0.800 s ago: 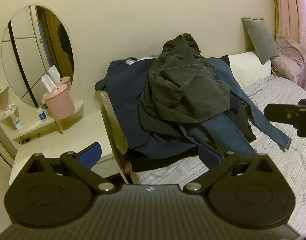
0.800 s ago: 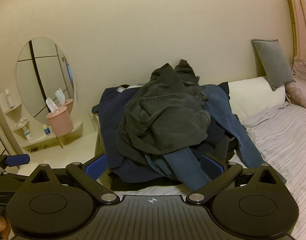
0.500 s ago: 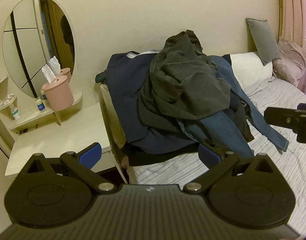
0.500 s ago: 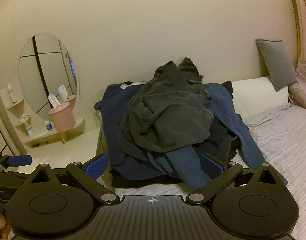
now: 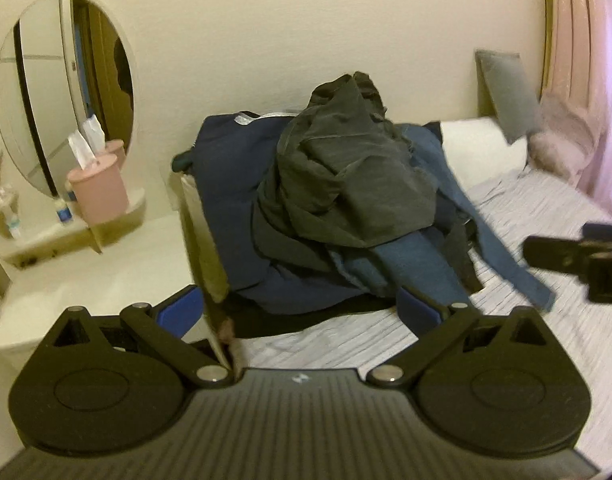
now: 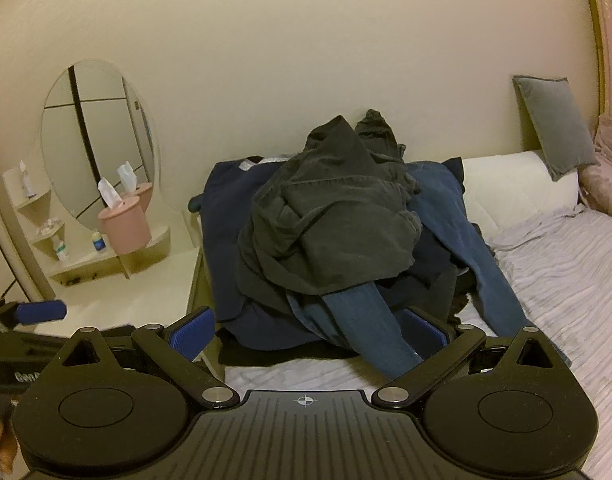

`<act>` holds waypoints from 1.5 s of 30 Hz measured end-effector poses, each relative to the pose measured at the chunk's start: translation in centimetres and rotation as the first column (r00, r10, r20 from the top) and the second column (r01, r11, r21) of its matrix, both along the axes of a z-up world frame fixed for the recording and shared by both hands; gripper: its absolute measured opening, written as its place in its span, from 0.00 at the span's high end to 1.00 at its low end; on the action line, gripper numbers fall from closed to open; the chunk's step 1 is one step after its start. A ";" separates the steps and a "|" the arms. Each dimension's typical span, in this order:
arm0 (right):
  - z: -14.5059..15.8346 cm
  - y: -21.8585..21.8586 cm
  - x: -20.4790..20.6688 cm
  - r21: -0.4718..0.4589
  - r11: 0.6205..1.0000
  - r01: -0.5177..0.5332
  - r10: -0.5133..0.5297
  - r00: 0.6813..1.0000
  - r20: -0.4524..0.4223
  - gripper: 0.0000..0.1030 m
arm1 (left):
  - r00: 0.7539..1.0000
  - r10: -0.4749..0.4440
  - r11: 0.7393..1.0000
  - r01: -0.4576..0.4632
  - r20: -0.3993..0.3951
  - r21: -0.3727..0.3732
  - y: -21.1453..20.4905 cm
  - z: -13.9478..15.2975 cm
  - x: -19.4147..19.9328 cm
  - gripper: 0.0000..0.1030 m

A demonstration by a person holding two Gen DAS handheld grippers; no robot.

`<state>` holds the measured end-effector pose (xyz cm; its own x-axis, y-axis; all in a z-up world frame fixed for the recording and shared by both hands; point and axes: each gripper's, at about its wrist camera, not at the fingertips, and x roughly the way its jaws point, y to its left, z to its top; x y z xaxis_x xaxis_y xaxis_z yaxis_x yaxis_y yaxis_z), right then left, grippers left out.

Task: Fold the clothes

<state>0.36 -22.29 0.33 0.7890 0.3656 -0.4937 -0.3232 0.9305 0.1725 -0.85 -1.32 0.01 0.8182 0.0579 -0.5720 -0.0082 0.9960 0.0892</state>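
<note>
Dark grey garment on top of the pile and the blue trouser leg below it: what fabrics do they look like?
Dark grey garment: probably washed cotton, matte, with raised stitched seams. Blue trouser leg: likely denim, faded mid-blue, stiff-looking; weave too small to confirm.

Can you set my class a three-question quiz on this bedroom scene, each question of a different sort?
1. True or false: the left gripper holds a garment.
2. Which garment lies on top of the pile? A) blue jeans B) dark grey garment C) navy garment
3. Fill in: the pink tissue holder stands in front of the ____.

Key:
1. False; its fingers are wide open and hold nothing, as with the right gripper.
2. B
3. mirror
</note>
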 end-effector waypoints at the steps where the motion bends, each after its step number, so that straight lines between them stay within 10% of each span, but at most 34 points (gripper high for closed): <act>1: 0.0 -0.4 0.0 -0.004 1.000 0.000 0.000 1.000 0.003 0.01 | 1.000 -0.003 1.000 0.002 0.001 0.028 -0.2 -0.1 0.2 0.01; 13: -2.4 -3.5 6.6 -0.017 0.997 0.072 -0.072 0.997 -0.003 0.01 | 0.990 -0.137 0.985 0.138 -0.014 0.103 3.3 -2.0 13.1 0.01; 27: -5.6 7.9 29.4 -0.262 0.959 -0.106 0.114 0.993 0.016 0.01 | 0.935 -0.316 0.944 0.326 -0.159 0.041 8.3 -7.7 38.8 0.02; 33: -7.5 13.8 38.2 -0.413 0.878 -0.242 0.266 0.964 0.000 0.01 | 0.899 -0.403 0.914 0.405 -0.169 -0.022 8.5 -10.5 42.5 0.05; 41: -11.6 18.6 44.9 -0.642 0.663 -0.385 0.457 0.888 -0.060 0.02 | 0.858 -0.479 0.878 0.460 -0.187 -0.135 8.2 -11.7 43.1 0.58; 45: -11.5 18.0 45.2 -0.584 0.682 -0.441 0.471 0.875 -0.111 0.64 | 0.867 -0.481 0.876 0.472 -0.129 -0.094 8.1 -10.5 41.5 0.81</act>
